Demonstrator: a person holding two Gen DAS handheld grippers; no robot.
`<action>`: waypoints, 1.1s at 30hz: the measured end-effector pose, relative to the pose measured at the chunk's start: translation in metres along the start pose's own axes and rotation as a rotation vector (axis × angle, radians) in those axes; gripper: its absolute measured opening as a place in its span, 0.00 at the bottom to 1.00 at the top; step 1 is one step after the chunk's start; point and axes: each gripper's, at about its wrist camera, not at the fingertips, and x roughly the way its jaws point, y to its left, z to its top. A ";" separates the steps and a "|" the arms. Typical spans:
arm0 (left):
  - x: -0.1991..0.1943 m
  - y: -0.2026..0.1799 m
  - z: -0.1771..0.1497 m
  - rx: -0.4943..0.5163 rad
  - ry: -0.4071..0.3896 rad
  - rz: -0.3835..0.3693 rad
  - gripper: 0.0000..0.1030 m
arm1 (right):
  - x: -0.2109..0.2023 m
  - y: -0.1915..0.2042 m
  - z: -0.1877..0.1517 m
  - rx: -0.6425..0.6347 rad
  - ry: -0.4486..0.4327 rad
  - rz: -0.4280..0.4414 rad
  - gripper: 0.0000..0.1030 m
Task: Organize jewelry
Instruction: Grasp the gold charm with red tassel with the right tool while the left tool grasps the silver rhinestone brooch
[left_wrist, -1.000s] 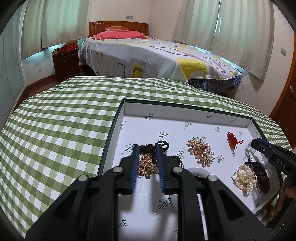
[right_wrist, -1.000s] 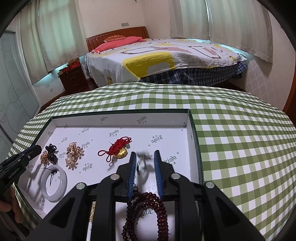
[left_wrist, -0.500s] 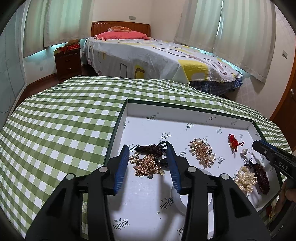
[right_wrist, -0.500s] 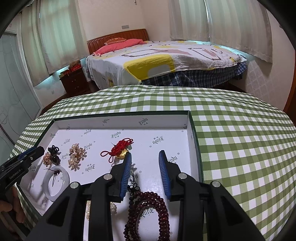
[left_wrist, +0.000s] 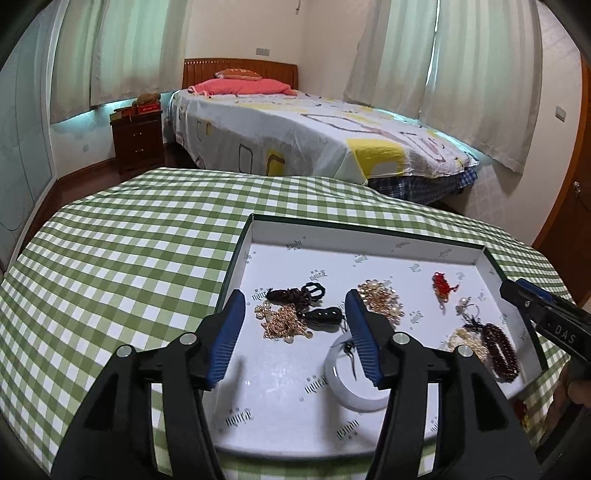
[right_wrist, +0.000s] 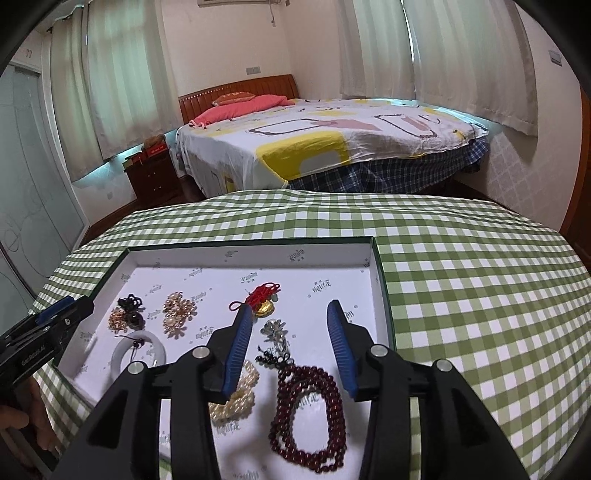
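Note:
A white tray (left_wrist: 369, 242) with a green rim lies on the checked table (left_wrist: 129, 258). In it lie a gold chain (left_wrist: 282, 323) with a dark corded pendant (left_wrist: 295, 293), a gold-and-pearl cluster (left_wrist: 380, 299), a red knot charm (left_wrist: 443, 286), a white bangle (left_wrist: 351, 380), a pearl bracelet (right_wrist: 236, 398), a silver brooch (right_wrist: 275, 330) and dark red beads (right_wrist: 314, 398). My left gripper (left_wrist: 295, 306) is open and empty above the gold chain. My right gripper (right_wrist: 288, 314) is open and empty above the brooch and beads.
The tray (right_wrist: 251, 247) sits near the table's front edge. A bed (left_wrist: 314, 129) and a wooden nightstand (left_wrist: 138, 142) stand beyond the table. The right gripper shows at the right in the left wrist view (left_wrist: 546, 317); the left one shows at the left in the right wrist view (right_wrist: 44, 332).
Both grippers opened wide and drew back and up from the tray. The left let go of the gold chain, the right of the silver brooch; both pieces now lie in the tray.

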 end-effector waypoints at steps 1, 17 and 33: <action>-0.003 -0.001 -0.001 0.002 -0.004 -0.001 0.55 | -0.004 0.000 -0.001 0.002 -0.003 0.000 0.42; -0.059 -0.015 -0.022 0.008 -0.048 -0.022 0.57 | -0.053 0.002 -0.027 0.008 -0.040 -0.010 0.43; -0.099 -0.025 -0.058 0.005 -0.086 -0.053 0.58 | -0.085 -0.012 -0.089 0.016 -0.019 -0.040 0.43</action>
